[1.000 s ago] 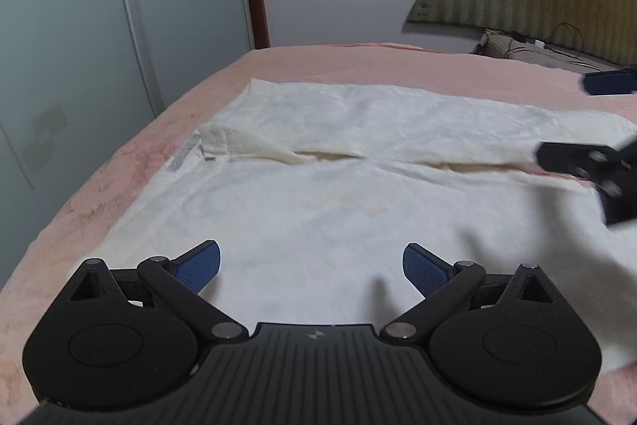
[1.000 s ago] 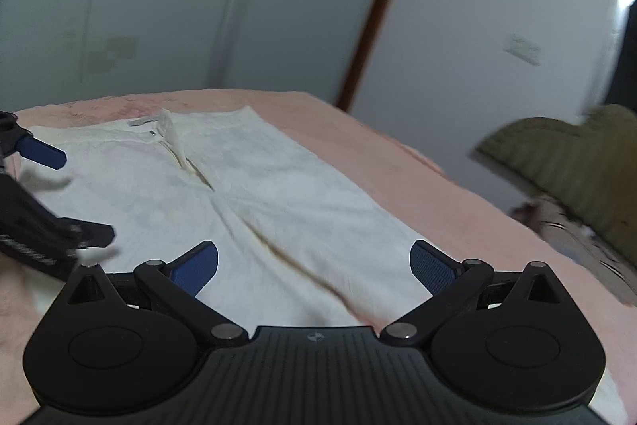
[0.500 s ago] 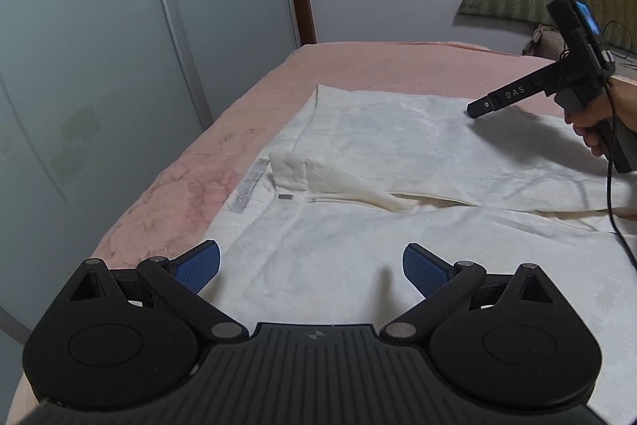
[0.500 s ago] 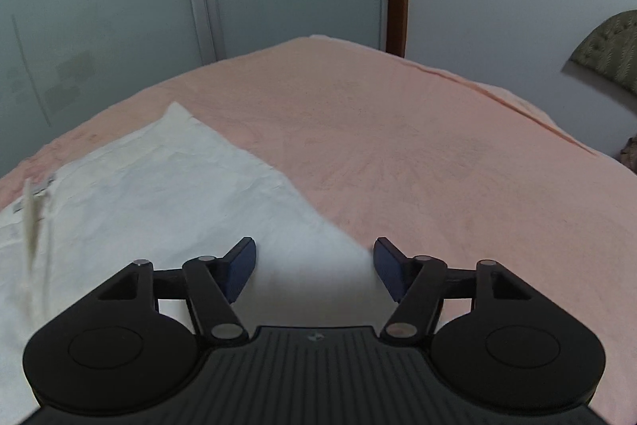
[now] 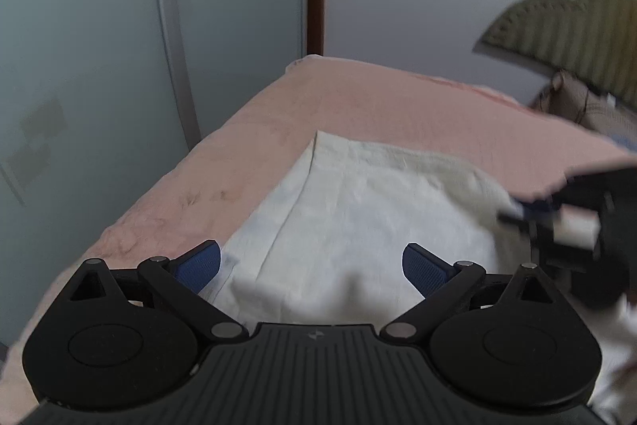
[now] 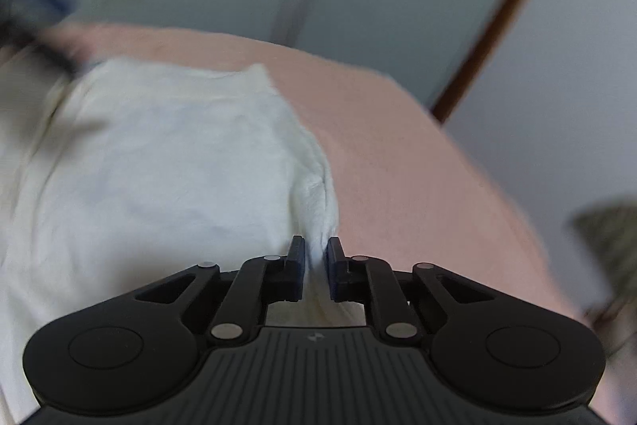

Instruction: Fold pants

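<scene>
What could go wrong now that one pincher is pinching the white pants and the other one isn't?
1. The right gripper pinches only a small bunched ridge at the edge of the pants, so the cloth might slip out when lifted.
2. The left gripper is open and holds nothing; pulling from one side alone could drag the pants crooked across the pink bedspread.

Both wrist cams close, facing pants (image 5: 358,210).
</scene>
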